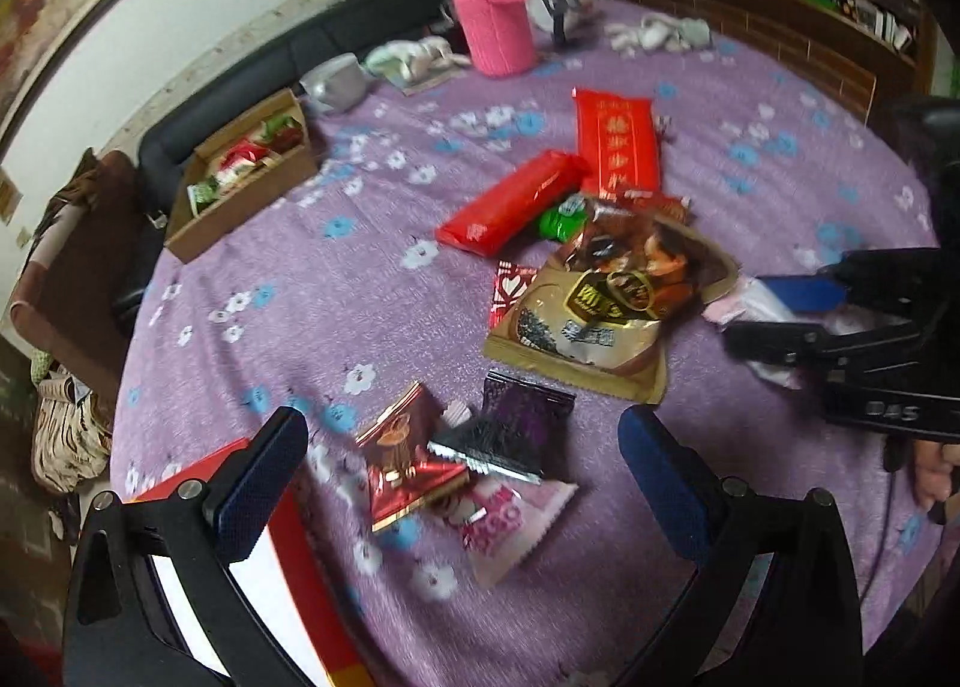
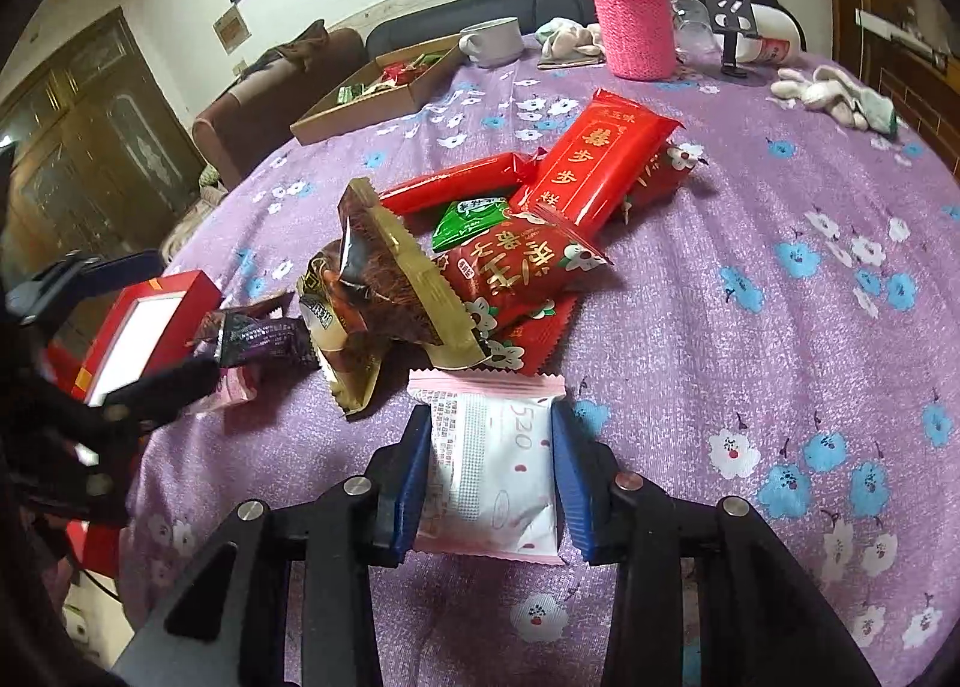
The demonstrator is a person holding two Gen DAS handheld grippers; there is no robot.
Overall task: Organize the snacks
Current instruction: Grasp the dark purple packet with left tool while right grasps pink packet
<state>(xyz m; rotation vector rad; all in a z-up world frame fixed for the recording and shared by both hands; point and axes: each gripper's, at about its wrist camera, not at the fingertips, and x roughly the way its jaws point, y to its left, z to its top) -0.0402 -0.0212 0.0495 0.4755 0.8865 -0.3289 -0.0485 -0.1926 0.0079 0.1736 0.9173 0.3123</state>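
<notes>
Pink-and-white snack packet (image 2: 489, 471) is being squeezed by the right gripper (image 2: 491, 477) on the purple table (image 2: 750, 339). Nothing is being held by the wide-open left gripper (image 1: 462, 483).

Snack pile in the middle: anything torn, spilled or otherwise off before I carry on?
Nothing spilled. The gold-brown bag sits crumpled and propped up on the other packets rather than flat; I can't tell whether it is torn. The right gripper is closed on the pink-white packet.
</notes>
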